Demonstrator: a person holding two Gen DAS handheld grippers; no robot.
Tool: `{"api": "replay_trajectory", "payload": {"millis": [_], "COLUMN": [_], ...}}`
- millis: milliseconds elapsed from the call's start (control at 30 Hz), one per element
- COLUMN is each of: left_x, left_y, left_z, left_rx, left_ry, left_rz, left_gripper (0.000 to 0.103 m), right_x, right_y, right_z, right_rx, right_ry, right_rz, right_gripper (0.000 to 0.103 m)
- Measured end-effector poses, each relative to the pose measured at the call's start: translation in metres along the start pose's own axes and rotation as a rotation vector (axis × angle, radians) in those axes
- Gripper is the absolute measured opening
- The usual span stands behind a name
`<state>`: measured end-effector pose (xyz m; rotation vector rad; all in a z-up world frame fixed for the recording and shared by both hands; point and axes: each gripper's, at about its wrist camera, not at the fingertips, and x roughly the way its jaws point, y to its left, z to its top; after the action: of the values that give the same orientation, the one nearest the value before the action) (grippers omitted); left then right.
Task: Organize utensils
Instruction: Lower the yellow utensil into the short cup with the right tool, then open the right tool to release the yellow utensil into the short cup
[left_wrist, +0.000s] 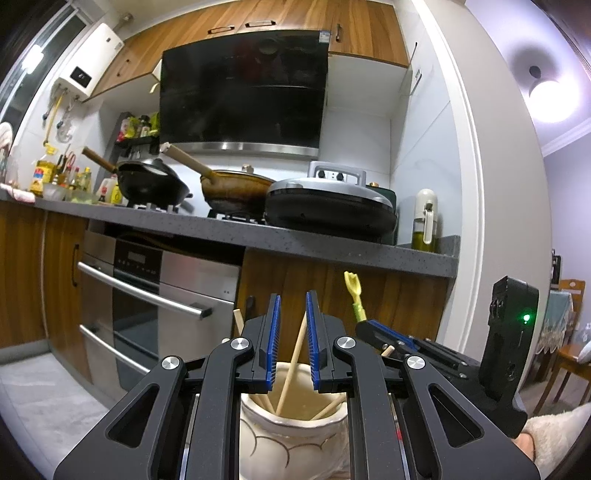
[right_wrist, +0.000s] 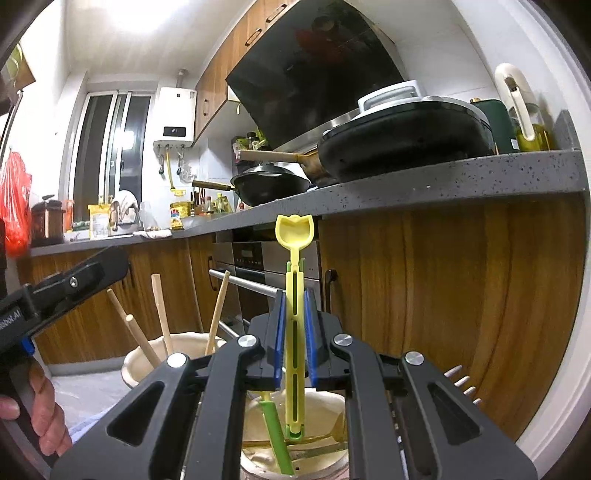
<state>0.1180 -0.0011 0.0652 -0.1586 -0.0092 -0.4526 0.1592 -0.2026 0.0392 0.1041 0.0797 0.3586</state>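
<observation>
My left gripper (left_wrist: 293, 301) is open over a cream ceramic jar (left_wrist: 293, 439) that holds several wooden chopsticks (left_wrist: 291, 365); one chopstick leans up between its jaws without being gripped. My right gripper (right_wrist: 294, 295) is shut on a yellow plastic spoon (right_wrist: 294, 236) with a yellow-green slotted handle, held upright above a second cream jar (right_wrist: 295, 435) with a green utensil (right_wrist: 275, 439) in it. The spoon's top (left_wrist: 354, 291) and the right gripper (left_wrist: 391, 338) show at the right of the left wrist view. The chopstick jar (right_wrist: 144, 363) and the left gripper (right_wrist: 74, 282) show at the left of the right wrist view.
A grey countertop (left_wrist: 332, 247) runs above, with woks (left_wrist: 151, 181), an electric griddle (left_wrist: 328, 206) and an oil bottle (left_wrist: 424, 221). Below are wooden cabinets (right_wrist: 443, 295) and a steel oven (left_wrist: 155, 295). Fork tines (right_wrist: 463, 384) poke in at the right.
</observation>
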Motion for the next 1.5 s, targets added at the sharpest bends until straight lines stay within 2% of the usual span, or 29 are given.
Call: {"api": "replay_trajectory", "payload": {"millis": [367,533,667,1233,1333,1367,1400,1433,1500], "left_x": [-0.002,-0.001,-0.001,0.0,0.001,0.002,0.002,0.003,0.003], "left_y": [-0.001,0.001,0.002,0.0,-0.001,-0.001,-0.002,-0.004,-0.006], "left_z": [0.0,0.0,0.001,0.0,-0.001,-0.001,-0.001,-0.001,-0.001], "left_rx": [0.004,-0.003,-0.007,-0.001,-0.002,-0.001,0.001,0.007,0.016], "left_ry": [0.002,0.002,0.003,0.008,0.013,0.016,0.018,0.021,0.034], "left_rz": [-0.002,-0.004,-0.007,-0.01,-0.008,-0.006,-0.001,0.009,0.029], "left_gripper": [0.013,0.014,0.014,0.014,0.018,0.02,0.021,0.021,0.021], "right_x": [0.01,0.014,0.007,-0.023,-0.026,-0.026,-0.026,-0.028,-0.035], "right_y": [-0.003,0.007,0.006,-0.004,-0.005,-0.006,-0.006,-0.005,-0.004], "right_z": [0.005,-0.005,-0.01,-0.018,-0.019,-0.019,-0.019,-0.017,-0.013], "right_rx": [0.038,-0.028,-0.053,-0.018,-0.021,-0.02,-0.019,-0.019,-0.015], "right_ry": [-0.007,0.027,0.051,0.103,0.113,0.121,0.128,0.122,0.101], "right_rz": [-0.016,-0.005,0.009,0.041,0.031,0.031,0.034,0.029,0.039], "right_gripper": [0.01,0.01,0.01,0.01,0.011,0.013,0.024,0.041,0.051]}}
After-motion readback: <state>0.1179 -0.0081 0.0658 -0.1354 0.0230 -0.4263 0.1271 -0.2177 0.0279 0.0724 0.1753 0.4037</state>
